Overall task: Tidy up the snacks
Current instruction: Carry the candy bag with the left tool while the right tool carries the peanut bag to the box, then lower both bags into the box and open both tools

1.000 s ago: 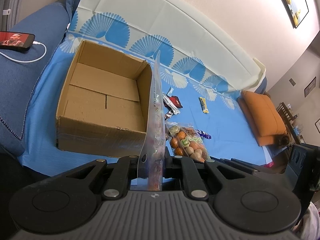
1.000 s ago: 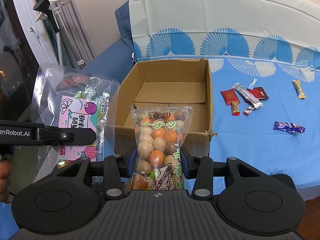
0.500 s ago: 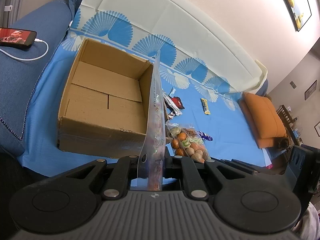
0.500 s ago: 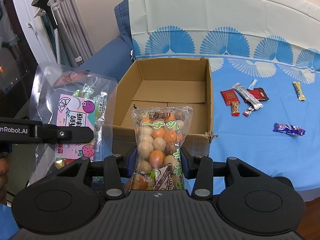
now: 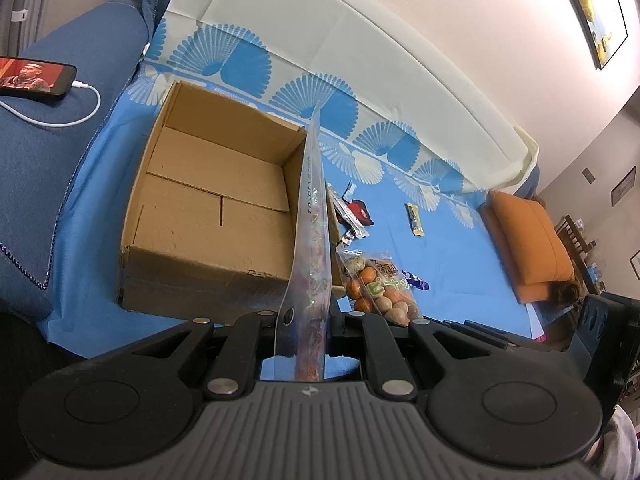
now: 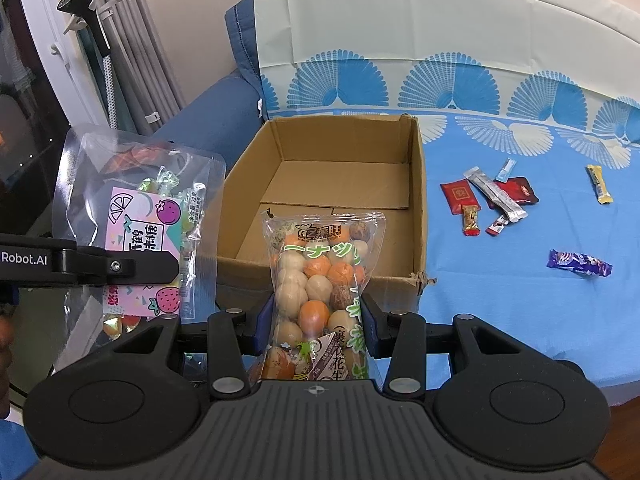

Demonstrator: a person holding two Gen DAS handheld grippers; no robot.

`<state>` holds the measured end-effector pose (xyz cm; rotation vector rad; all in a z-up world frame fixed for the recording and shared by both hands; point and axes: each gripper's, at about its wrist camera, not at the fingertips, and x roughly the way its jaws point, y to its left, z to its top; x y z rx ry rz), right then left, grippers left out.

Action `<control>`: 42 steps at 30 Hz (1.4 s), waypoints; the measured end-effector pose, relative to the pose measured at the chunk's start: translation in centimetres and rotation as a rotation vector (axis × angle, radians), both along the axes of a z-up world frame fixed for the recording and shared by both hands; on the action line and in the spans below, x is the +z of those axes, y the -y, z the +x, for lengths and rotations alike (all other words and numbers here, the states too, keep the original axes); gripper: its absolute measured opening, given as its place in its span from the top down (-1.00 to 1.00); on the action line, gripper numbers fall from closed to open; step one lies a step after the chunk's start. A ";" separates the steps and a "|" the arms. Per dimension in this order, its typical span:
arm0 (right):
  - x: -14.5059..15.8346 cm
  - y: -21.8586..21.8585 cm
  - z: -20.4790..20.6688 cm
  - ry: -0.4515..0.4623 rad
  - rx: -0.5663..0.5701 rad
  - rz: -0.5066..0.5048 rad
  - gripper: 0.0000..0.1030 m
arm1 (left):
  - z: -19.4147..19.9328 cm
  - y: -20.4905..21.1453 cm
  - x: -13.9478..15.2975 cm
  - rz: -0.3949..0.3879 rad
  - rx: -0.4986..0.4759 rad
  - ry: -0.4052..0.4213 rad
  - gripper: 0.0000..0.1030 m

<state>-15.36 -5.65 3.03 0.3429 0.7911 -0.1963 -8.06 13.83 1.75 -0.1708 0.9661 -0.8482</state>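
An open cardboard box (image 5: 208, 200) (image 6: 332, 184) sits with nothing in it on the blue cloth. My left gripper (image 5: 310, 320) is shut on a clear candy pouch (image 5: 310, 248), seen edge-on in the left wrist view; its pink label faces the right wrist camera as the candy pouch (image 6: 140, 220), held left of the box. My right gripper (image 6: 316, 320) is shut on a clear bag of coated peanuts (image 6: 320, 284), upright in front of the box's near wall. That same peanut bag (image 5: 376, 284) appears right of the box in the left wrist view.
Several small wrapped snacks (image 6: 492, 200) lie on the blue cloth (image 6: 520, 300) right of the box, with a yellow bar (image 6: 599, 189) and a purple wrapper (image 6: 580, 263) farther out. A phone (image 5: 36, 78) on a cable rests on the blue sofa arm. An orange cushion (image 5: 528, 240) lies far right.
Both views have crept slightly closer to the box; both grips are unchanged.
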 end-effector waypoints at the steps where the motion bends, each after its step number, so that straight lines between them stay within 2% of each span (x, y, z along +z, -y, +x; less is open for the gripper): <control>1: 0.0 0.1 0.1 -0.001 -0.001 0.000 0.10 | 0.0 0.1 0.0 0.000 0.001 0.000 0.75; 17: -0.5 1.0 1.8 -0.014 -0.003 0.010 0.10 | 2.4 0.9 0.3 0.009 0.031 0.004 0.75; 27: -1.2 2.6 4.7 -0.014 -0.012 0.019 0.10 | 6.5 2.6 0.6 0.018 0.072 0.023 0.75; 42: -3.5 5.8 12.9 -0.031 -0.017 0.041 0.10 | 14.5 8.3 -3.3 0.151 0.085 -0.032 0.75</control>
